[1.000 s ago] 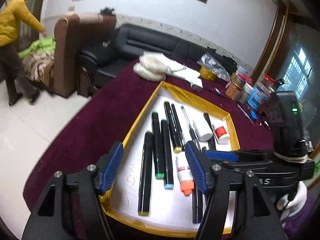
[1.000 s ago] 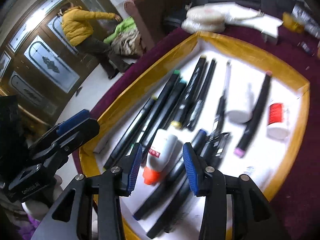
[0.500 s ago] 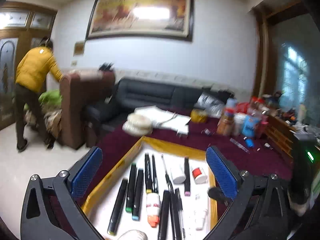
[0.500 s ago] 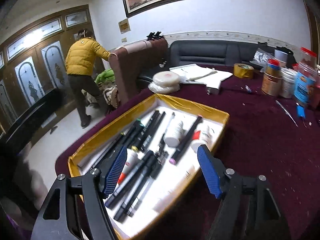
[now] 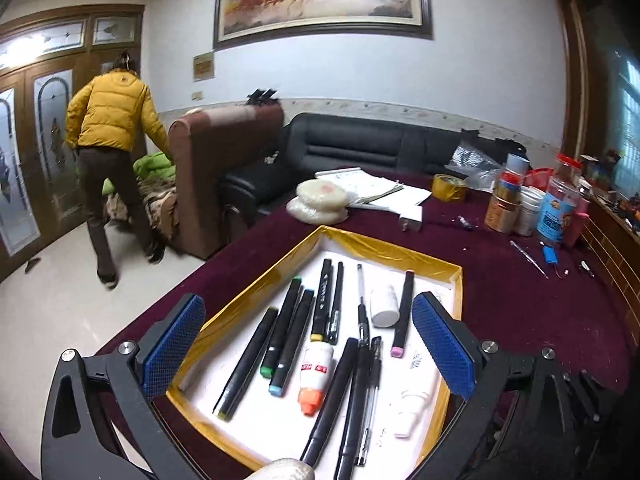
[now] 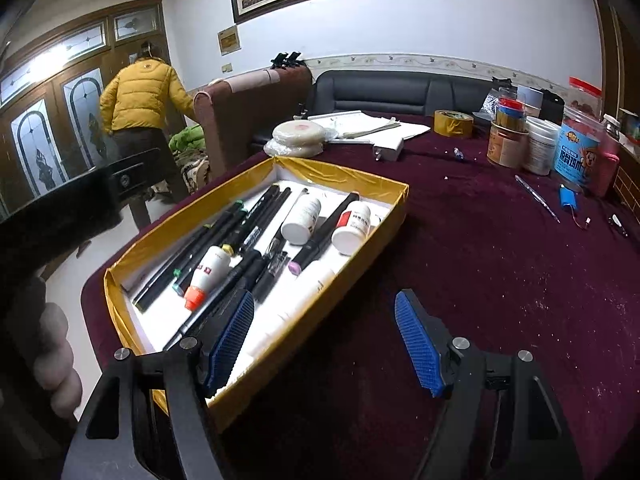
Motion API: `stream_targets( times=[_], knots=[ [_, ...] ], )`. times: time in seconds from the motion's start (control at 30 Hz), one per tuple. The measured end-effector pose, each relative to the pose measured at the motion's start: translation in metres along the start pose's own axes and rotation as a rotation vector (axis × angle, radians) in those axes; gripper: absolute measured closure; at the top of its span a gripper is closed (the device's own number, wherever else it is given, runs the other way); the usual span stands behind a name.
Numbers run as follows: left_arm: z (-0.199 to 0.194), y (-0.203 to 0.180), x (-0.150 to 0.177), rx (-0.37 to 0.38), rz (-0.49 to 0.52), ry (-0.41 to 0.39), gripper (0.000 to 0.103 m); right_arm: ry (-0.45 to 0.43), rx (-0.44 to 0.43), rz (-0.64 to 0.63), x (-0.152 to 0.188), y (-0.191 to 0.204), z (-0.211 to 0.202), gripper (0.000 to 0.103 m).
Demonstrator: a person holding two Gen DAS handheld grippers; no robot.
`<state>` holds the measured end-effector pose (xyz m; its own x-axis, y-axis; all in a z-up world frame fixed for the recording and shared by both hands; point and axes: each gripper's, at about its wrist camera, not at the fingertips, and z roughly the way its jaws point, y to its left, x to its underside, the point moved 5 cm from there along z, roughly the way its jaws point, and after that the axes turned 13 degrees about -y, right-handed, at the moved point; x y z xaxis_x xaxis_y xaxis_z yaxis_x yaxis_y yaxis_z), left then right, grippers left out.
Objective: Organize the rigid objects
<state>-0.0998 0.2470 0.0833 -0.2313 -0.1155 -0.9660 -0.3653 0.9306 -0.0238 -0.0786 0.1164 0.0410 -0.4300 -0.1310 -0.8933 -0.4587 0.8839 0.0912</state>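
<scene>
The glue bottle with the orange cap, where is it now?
In the gold-edged box, the glue bottle lies mid-tray in the left wrist view, between the blue-tipped marker and black pens.

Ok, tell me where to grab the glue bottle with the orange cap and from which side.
Grip the glue bottle across its white body, coming from above with the jaws astride its width. It lies flat in the box, orange cap nearest the camera, with markers close beside it, so the tapered cap and a sideways approach look poorer choices.
</scene>
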Motion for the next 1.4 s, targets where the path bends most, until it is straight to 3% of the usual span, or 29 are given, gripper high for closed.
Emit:
stream_targets(
  times=[0.23, 0.73, 1.4],
  knots=[
    [0.003, 0.006, 0.010, -0.037, -0.003, 0.056, 0.000, 0.020, -0.010, -0.037, 0.007, 0.014, 0.000, 0.034],
    [0.018, 0.031, 0.034, -0.025, -0.068, 0.172, 0.000, 0.075, -0.009, -0.125, 0.019, 0.046, 0.011, 0.034],
    [0.024, 0.049, 0.046, -0.017, -0.107, 0.216, 0.000, 0.108, -0.003, -0.163, 0.026, 0.063, 0.018, 0.034]
  ],
)
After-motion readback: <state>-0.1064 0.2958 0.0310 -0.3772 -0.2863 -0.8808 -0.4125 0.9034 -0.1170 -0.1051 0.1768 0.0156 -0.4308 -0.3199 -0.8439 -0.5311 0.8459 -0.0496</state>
